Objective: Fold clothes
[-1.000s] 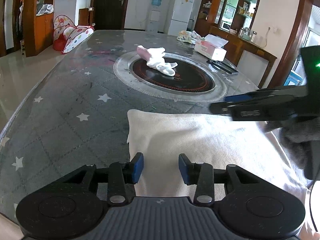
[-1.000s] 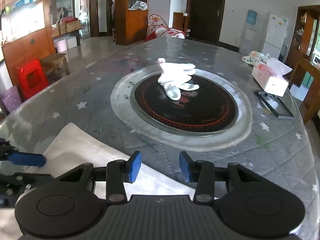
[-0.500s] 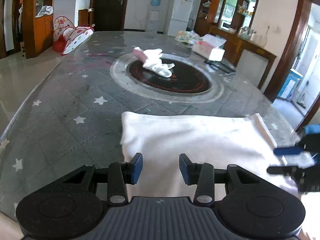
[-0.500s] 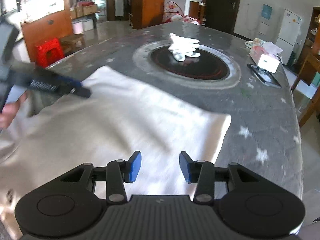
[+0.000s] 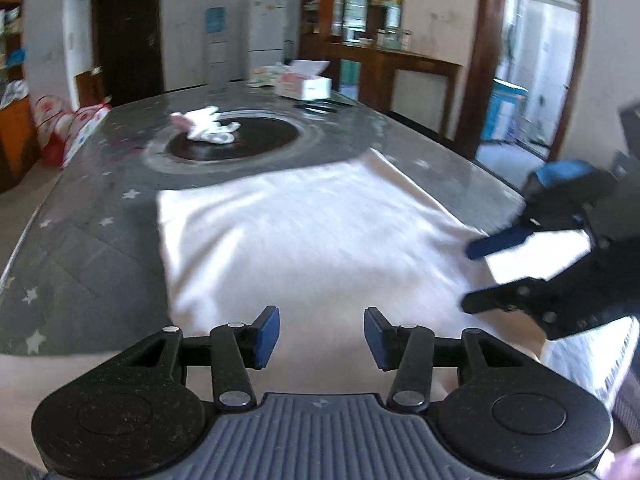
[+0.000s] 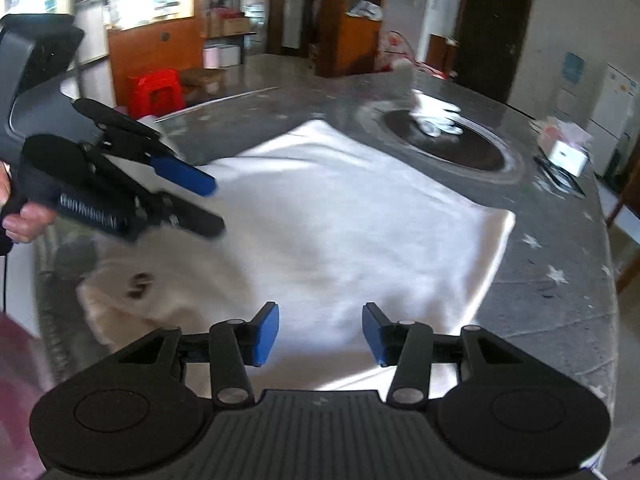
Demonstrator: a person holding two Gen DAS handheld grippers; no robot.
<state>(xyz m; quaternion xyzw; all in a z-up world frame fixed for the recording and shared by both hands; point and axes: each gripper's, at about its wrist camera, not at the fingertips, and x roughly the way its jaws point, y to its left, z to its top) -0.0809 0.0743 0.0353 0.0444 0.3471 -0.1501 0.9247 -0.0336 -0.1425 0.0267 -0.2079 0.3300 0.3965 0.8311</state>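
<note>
White cloth of a large garment is seen spread flat across the near half of a grey, star-patterned worktop, its near edge reaching toward both cameras. A small dark mark is visible on the cloth near the left corner in the right wrist view, blurred too much to be read.

In the left wrist view, the left gripper is held above the near part of the cloth with its blue-padded jaws spread wide and nothing between them. The right gripper is seen at the right side of that view, over the right edge of the garment, its two black fingers parted wide and empty. The same is shown from the other side: in the right wrist view the right gripper stands wide above the cloth, and the left gripper is seen at the left, gripped by a hand, jaws apart over the cloth's left edge. Whether the fingertips touch the fabric cannot be told.

Farther off, a small crumpled white and pink garment lies on a dark round inset at the middle of the worktop. Beyond it, a white tissue box rests near the far edge.
</note>
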